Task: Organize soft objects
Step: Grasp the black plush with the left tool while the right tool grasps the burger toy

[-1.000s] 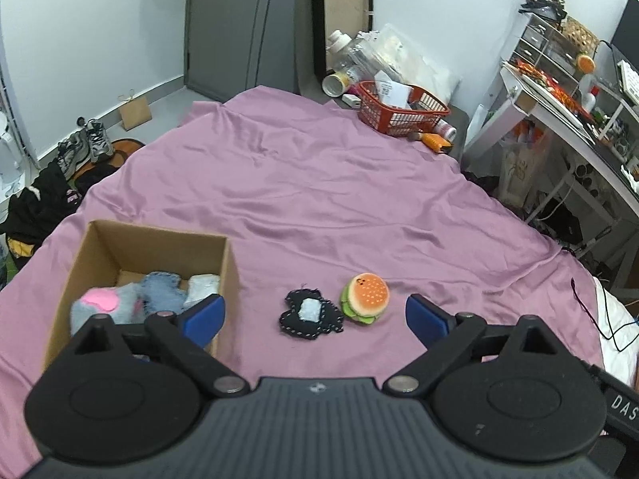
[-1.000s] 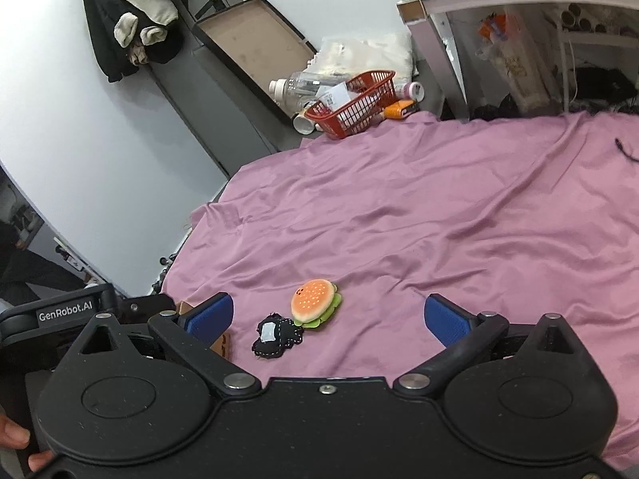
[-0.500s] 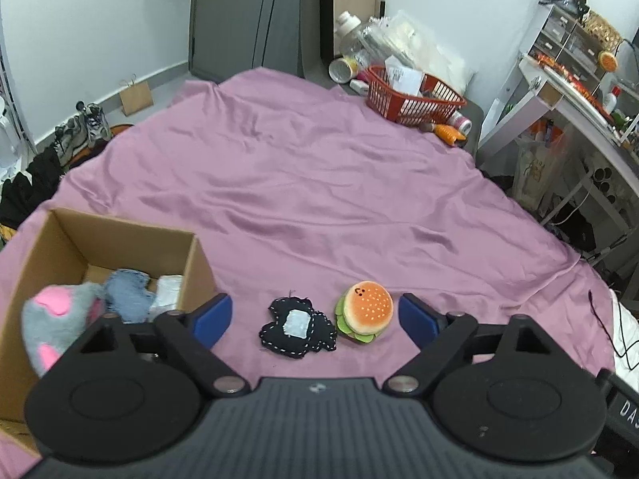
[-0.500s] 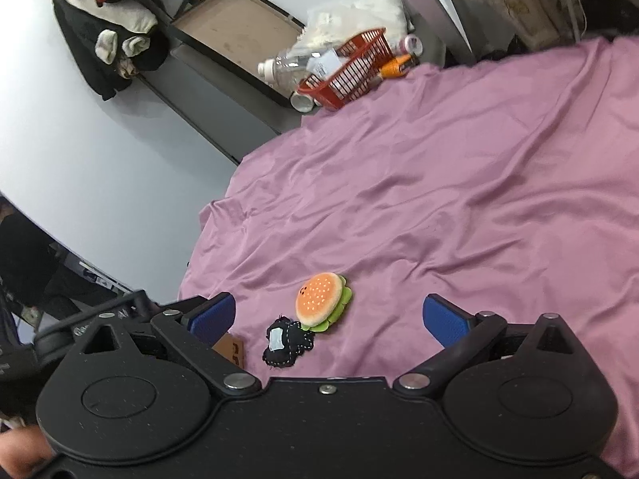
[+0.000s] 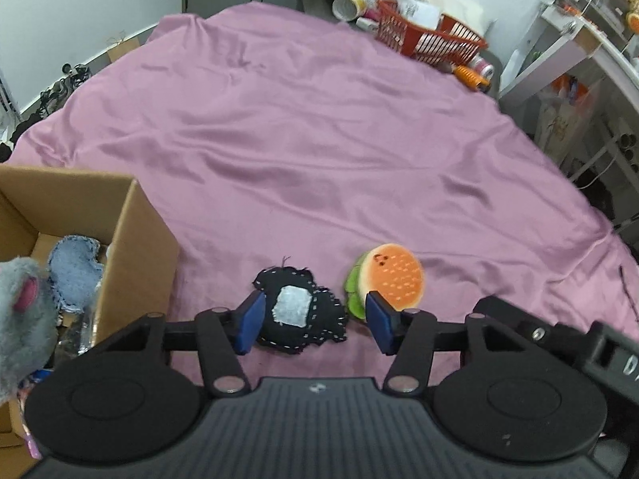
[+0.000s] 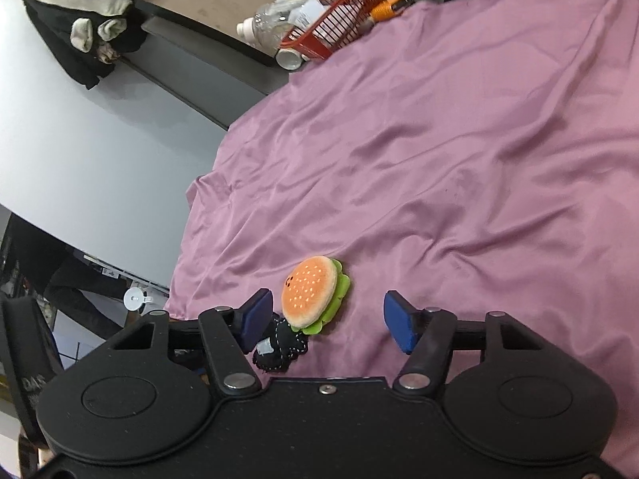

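Soft black felt patch with white stitching and a pale square centre (image 5: 297, 311) lies flat on the pink satin bedsheet (image 5: 319, 139), just beside the open brown cardboard box (image 5: 131, 239), with the round orange-and-green burger plush (image 5: 387, 279) touching its far side. Your left gripper (image 5: 311, 321) has its blue pads apart, straddling the patch and not yet pressing it. Your right gripper (image 6: 327, 321) is likewise spread, the burger plush (image 6: 313, 297) near its left pad. Inside the box sit a grey-and-pink plush (image 5: 20, 319) and a blue denim piece (image 5: 76, 271). The patch is thin and limp: close too high and you may pinch only sheet, or the right-hand pad may nudge the burger along.
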`<state>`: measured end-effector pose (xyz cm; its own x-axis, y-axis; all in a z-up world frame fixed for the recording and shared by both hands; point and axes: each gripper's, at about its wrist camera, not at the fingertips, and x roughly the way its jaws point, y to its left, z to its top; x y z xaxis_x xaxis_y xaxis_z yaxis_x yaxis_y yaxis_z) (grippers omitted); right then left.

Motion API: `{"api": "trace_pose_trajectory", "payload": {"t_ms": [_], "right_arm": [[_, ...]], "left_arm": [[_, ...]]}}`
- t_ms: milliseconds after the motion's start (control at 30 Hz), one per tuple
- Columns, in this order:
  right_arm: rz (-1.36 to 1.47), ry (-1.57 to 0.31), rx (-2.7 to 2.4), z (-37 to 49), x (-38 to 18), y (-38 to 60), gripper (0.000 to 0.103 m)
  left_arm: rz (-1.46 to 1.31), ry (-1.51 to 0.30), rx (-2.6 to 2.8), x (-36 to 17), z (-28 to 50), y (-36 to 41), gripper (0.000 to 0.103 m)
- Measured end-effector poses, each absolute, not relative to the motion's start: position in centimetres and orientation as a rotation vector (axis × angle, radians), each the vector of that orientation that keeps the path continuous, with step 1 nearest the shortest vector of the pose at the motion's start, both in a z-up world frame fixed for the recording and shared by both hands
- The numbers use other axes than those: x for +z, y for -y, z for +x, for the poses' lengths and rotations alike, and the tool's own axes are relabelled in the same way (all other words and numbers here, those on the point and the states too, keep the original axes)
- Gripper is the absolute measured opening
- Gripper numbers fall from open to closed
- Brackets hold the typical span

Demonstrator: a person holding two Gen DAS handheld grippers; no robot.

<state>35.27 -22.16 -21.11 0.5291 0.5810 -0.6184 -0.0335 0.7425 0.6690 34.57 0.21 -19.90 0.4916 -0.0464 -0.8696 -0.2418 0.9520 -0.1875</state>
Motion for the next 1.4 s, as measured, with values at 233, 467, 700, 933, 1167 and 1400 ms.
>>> {"api": "trace_pose_trajectory", "payload": {"t_ms": [233, 467, 700, 933, 1167, 1400], "right_arm": [[0.690, -0.996, 0.408, 36.7, -22.8, 21.5, 0.058], [0.699, -1.022, 0.399, 37.5, -23.8, 20.2, 0.056], [0.745, -1.037, 0.353, 38.1, -25.0, 19.7, 0.041], [0.726, -1.052, 0.352, 37.9, -25.1, 19.4, 0.017], [0.679, -0.986, 0.216, 35.8, -23.0, 22.2, 0.015], [0.652, -0.935, 0.136, 33.4, -20.3, 24.3, 0.015]], "left_arm": [[-0.250, -1.091, 0.134, -22.1, 35.5, 0.0, 0.054], [-0.267, -1.104, 0.130, -23.3, 35.8, -0.6, 0.054], [-0.290, -1.090, 0.094, -23.6, 35.7, -1.1, 0.045], [-0.305, -1.073, 0.062, -23.3, 35.3, -0.9, 0.029], [-0.349, -1.048, 0.001, -21.8, 34.7, -0.2, 0.029], [-0.334, -0.998, -0.058, -18.5, 33.3, 1.0, 0.029]]}}
